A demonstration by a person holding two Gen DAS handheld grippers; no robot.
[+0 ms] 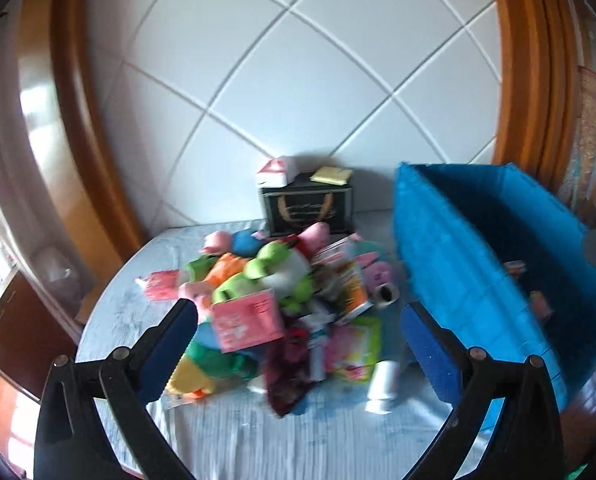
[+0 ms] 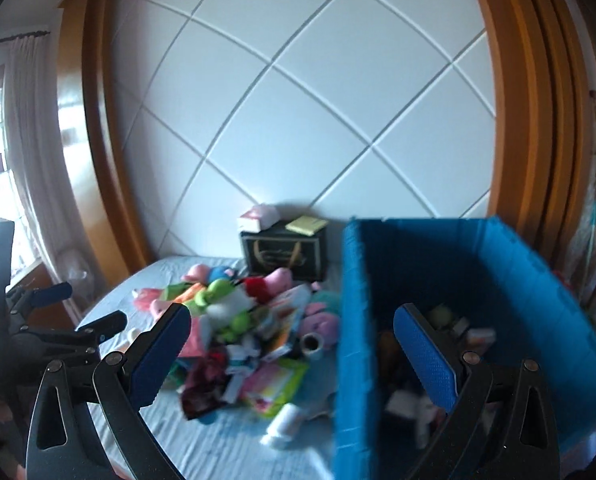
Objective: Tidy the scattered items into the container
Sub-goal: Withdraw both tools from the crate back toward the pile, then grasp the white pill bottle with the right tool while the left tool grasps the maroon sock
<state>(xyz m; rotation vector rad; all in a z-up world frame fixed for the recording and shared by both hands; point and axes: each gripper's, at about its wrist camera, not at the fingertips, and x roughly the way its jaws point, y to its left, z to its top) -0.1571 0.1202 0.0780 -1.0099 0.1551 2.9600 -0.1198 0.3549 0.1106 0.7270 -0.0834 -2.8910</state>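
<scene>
The right wrist view looks down into the tall blue fabric container (image 2: 478, 280) and shows a few small blurred items on its bottom — the left wrist view shows mostly its outer wall (image 1: 458, 264) and only a glimpse inside. Only the right view catches the left claw (image 2: 79, 308) from the side, jaws spread, nothing between them. The right claw (image 2: 293, 354) also stands wide open and empty. The heap of plush toys, cartons and packets (image 1: 281, 296) lies just left of the container, spreading from the black box (image 1: 308, 208) at the wall toward the camera. A white bottle (image 1: 382, 384) lies nearest — long axis pointing roughly toward the camera. Everything rests on a pale blue bed sheet (image 1: 257, 440), against a white diamond-panelled headboard (image 1: 298, 80) framed in orange wood.
</scene>
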